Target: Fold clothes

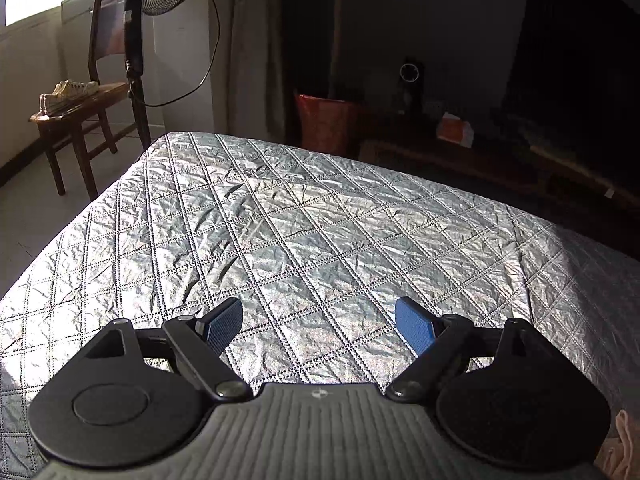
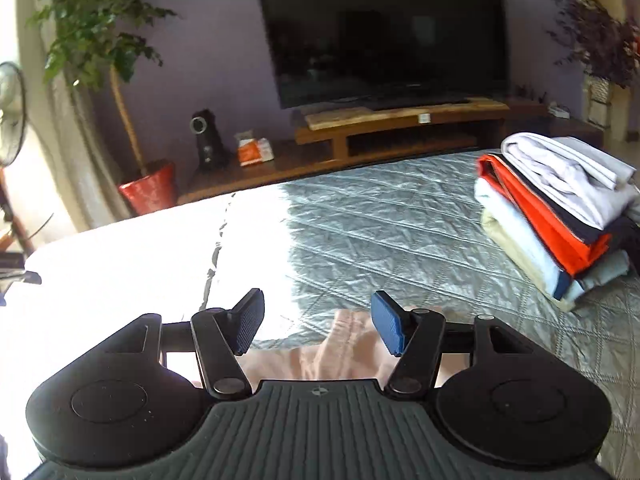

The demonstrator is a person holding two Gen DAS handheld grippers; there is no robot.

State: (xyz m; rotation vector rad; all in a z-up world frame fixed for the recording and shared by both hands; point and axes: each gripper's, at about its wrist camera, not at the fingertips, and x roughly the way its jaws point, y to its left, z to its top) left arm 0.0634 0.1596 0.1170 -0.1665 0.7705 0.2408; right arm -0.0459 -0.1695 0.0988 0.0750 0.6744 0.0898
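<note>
Pink garment (image 2: 344,348), low centre, lies beneath my right gripper (image 2: 318,326) — jaws apart, pads clear of the cloth. My left gripper (image 1: 320,326) gapes wide, empty, over the quilt (image 1: 320,216). Folded stack (image 2: 560,216) at right — most done, I judge; pink piece remains.

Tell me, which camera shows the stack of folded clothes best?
The right wrist view: the stack of folded clothes sits in plain sight on the bed's right side. The left wrist view shows none of it, only the bare quilt.
</note>
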